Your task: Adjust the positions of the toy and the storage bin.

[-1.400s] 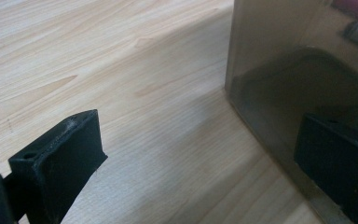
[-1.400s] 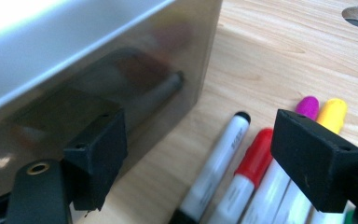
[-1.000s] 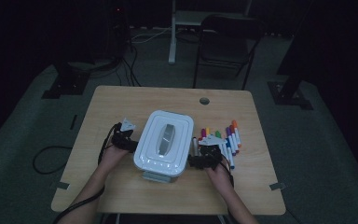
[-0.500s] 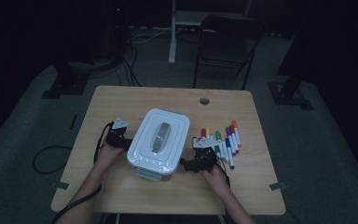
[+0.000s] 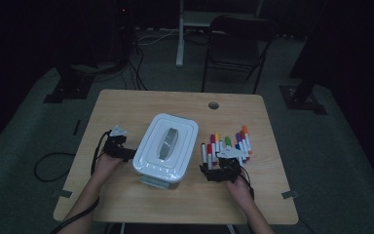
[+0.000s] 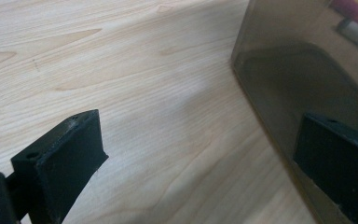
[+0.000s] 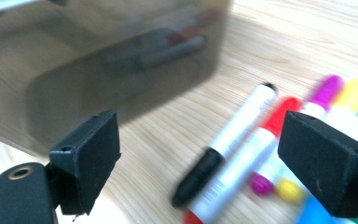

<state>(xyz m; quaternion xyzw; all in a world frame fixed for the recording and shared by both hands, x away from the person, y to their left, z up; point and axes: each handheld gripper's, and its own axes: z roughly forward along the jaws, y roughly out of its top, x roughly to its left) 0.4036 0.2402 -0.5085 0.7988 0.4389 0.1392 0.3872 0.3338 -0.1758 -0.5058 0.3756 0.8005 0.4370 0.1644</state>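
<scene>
The white-lidded rectangular plastic box point(image 5: 165, 148) sits mid-table, with a row of coloured felt-tip markers point(image 5: 226, 146) at its three o'clock, ready for loading. The right gripper point(image 7: 200, 154), jaws just opened wide and empty, hovers over the black-capped marker point(image 7: 228, 140). The left gripper point(image 6: 196, 158) waits released at the box's nine o'clock, likely to steady it.

The lidded box point(image 5: 166, 149) stands mid-table point(image 5: 126, 105), markers point(image 5: 225, 147) just to its right.

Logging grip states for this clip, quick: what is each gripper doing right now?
Left gripper: open, holding nothing, beside the lidded box.
Right gripper: open, jaws just opened, holding nothing, over the markers.
</scene>
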